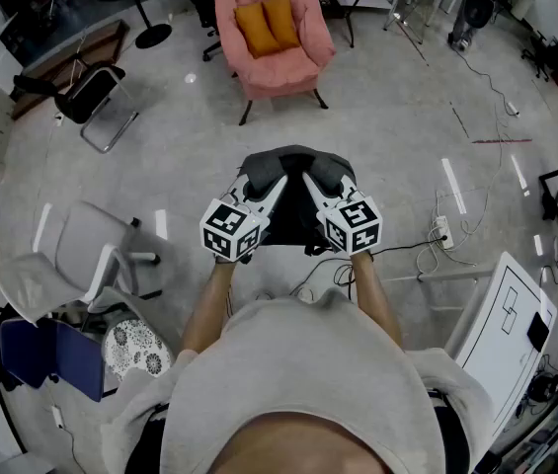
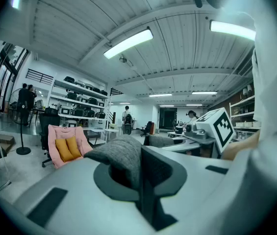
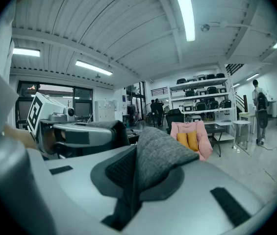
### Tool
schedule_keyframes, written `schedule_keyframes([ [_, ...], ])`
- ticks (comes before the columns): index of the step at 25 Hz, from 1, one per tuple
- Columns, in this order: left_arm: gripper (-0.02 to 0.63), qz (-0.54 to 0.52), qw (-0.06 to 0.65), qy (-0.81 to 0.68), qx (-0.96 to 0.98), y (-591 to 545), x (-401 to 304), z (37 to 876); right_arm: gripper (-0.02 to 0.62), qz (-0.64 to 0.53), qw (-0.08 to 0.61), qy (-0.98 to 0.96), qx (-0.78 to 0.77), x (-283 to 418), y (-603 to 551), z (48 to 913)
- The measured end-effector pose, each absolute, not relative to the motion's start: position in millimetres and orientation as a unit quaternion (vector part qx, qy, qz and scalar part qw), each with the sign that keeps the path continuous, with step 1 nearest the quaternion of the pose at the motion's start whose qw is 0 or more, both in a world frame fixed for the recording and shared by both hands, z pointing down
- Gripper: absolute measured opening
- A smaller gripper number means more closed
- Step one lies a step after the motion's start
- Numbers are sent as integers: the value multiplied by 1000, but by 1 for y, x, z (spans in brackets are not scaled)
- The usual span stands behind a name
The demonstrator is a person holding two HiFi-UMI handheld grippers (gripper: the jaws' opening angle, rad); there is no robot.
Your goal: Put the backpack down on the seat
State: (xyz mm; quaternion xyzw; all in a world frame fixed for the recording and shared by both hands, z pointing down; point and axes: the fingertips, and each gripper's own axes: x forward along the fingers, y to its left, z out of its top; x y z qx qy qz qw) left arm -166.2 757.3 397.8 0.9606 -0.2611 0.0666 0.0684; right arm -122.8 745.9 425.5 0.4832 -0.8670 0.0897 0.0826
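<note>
Behind the backpack, forearms seemingly parallel.

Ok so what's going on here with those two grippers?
A person is holding a dark backpack up off the floor, the left gripper shut on one grey strap and the right gripper on the other. The pink armchair stands ahead; the backpack is not yet on it.
</note>
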Motion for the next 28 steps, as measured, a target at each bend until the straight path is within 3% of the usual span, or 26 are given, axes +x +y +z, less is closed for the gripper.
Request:
schedule_keyframes([
  [28,32,67,64,-291,952,696,-80,401,25,81,81,-883,455,-38,682,427],
])
